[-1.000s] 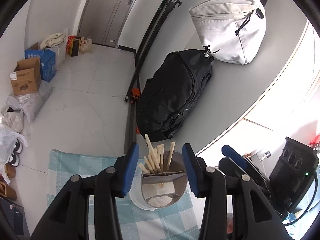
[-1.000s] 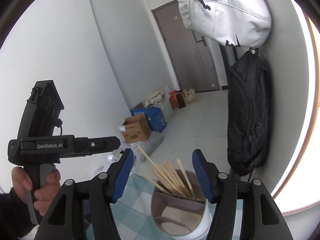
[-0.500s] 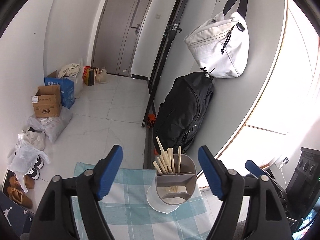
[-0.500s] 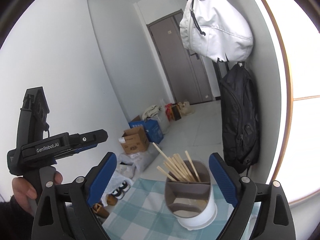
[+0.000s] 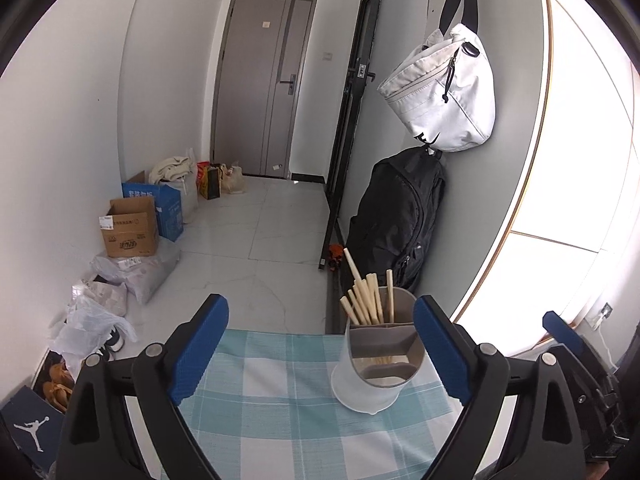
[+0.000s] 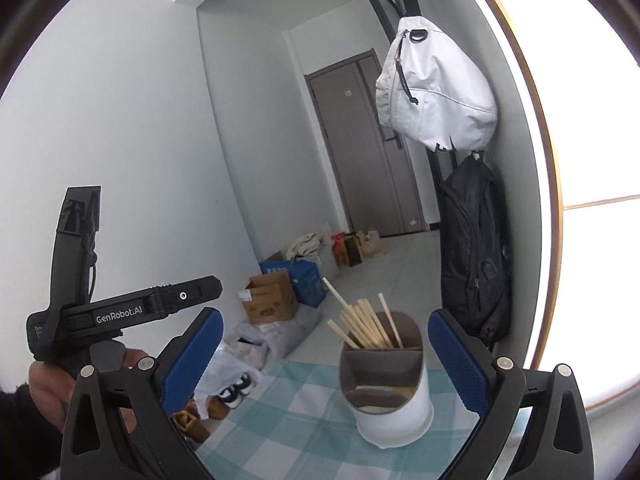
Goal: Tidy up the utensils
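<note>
Fingers (image 5: 198, 344) wide apart, nothing held

A cloth (image 5: 280, 396) checked in pale teal and white covers the tabletop across the lower middle of the left wrist view. On it, lower right of centre, stands a utensil holder (image 5: 374, 380) with a white outer shell and grey inner dividers, holding pale tan wooden chopsticks (image 5: 366, 300). The left tongs (image 5: 320, 350) are black with blue pads (image 5: 200, 344); the right tongs (image 6: 324, 364) match. At upper right hangs a white bag (image 5: 444, 92), a black backpack (image 5: 396, 220) below it. A grey door (image 5: 264, 84) sits top centre, a brown cardboard box (image 5: 130, 228) and blue box (image 5: 160, 206) at left.
</note>
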A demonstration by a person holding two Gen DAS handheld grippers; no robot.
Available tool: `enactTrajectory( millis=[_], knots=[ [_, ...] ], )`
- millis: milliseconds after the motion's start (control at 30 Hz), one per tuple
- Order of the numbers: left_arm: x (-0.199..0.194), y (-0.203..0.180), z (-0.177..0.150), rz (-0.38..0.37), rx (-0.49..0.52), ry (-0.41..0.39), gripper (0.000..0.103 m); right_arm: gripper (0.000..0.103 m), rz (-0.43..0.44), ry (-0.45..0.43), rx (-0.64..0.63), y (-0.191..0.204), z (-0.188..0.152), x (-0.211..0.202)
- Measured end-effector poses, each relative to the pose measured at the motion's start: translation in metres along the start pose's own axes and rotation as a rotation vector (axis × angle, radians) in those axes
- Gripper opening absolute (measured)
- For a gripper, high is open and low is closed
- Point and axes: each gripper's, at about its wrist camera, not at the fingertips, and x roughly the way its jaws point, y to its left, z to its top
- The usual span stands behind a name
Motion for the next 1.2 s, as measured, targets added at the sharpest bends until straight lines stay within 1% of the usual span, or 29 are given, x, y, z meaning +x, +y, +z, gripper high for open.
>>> enactTrajectory(
  millis=[133, 233, 333, 433, 533, 633, 767, 1200],
  knots=[
    [-0.005, 0.004, -0.014, 0.019, 0.001, -0.023, 0.091, 0.103, -0.018, -0.021, -0.035, 0.005, -0.011, -0.006],
    [-0.006, 0.010, -0.023, 0.032, -0.005, -0.031, 0.091, 0.103, -0.025, -0.023, -0.035, 0.005, -0.019, -0.009],
    [-0.006, 0.013, -0.033, 0.045, 0.015, -0.051, 0.091, 0.103, -0.034, -0.032, -0.045, 0.005, -0.028, -0.012],
    [-0.006, 0.014, -0.044, 0.064, 0.037, -0.081, 0.091, 0.103, -0.047, -0.019, -0.056, 0.004, -0.039, -0.013],
    [-0.003, 0.017, -0.054, 0.066, 0.034, -0.088, 0.091, 0.103, -0.051, 0.006, -0.052, 0.000, -0.049, -0.011],
    [0.003, 0.020, -0.062, 0.075, 0.034, -0.076, 0.091, 0.103, -0.059, 0.022, -0.042, -0.001, -0.055, -0.010],
    [0.007, 0.023, -0.069, 0.097, 0.041, -0.074, 0.091, 0.103, -0.054, -0.001, -0.041, -0.001, -0.057, -0.012],
    [0.010, 0.030, -0.075, 0.108, 0.016, -0.056, 0.091, 0.103, -0.055, 0.008, -0.037, 0.001, -0.062, -0.010]
  ],
)
